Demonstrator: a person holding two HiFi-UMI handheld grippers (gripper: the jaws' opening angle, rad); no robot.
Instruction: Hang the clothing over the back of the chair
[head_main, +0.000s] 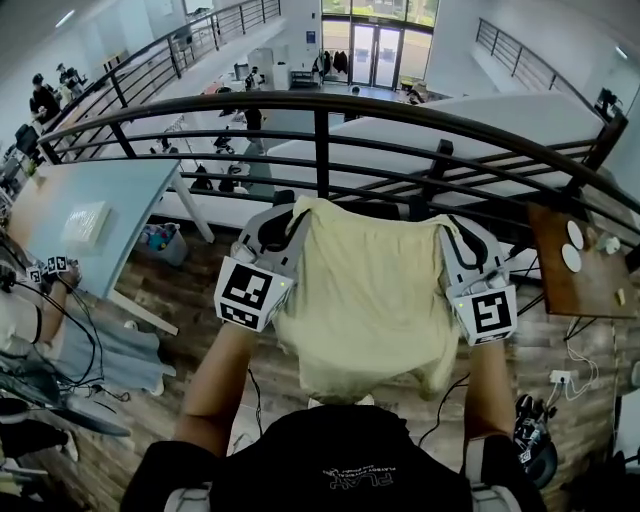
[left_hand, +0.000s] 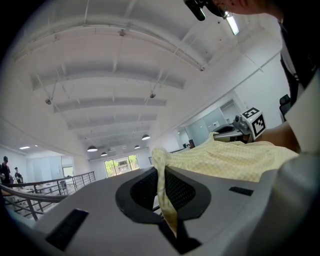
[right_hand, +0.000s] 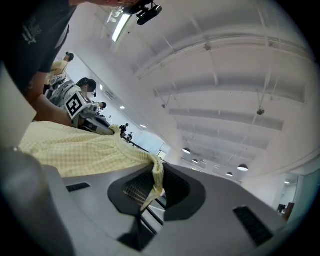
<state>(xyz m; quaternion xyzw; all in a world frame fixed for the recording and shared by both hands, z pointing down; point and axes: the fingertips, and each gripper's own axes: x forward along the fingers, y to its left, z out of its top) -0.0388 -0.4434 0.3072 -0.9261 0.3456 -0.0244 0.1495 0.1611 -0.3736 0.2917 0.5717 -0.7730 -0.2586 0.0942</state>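
A pale yellow checked garment (head_main: 370, 300) hangs spread out between my two grippers in the head view, its lower edge falling toward me. My left gripper (head_main: 297, 212) is shut on the garment's upper left corner, and the right gripper (head_main: 447, 228) is shut on its upper right corner. In the left gripper view the cloth (left_hand: 235, 160) is pinched between the jaws (left_hand: 162, 172) and stretches away to the right gripper. The right gripper view shows the same cloth (right_hand: 85, 145) caught in its jaws (right_hand: 156, 175). A dark shape (head_main: 350, 208) shows just past the garment's top edge; I cannot tell whether it is the chair.
A black metal railing (head_main: 320, 105) curves right behind the garment, with a lower floor beyond it. A light blue table (head_main: 90, 215) stands at the left and a wooden table (head_main: 575, 270) at the right. Cables and a power strip (head_main: 560, 378) lie on the wooden floor.
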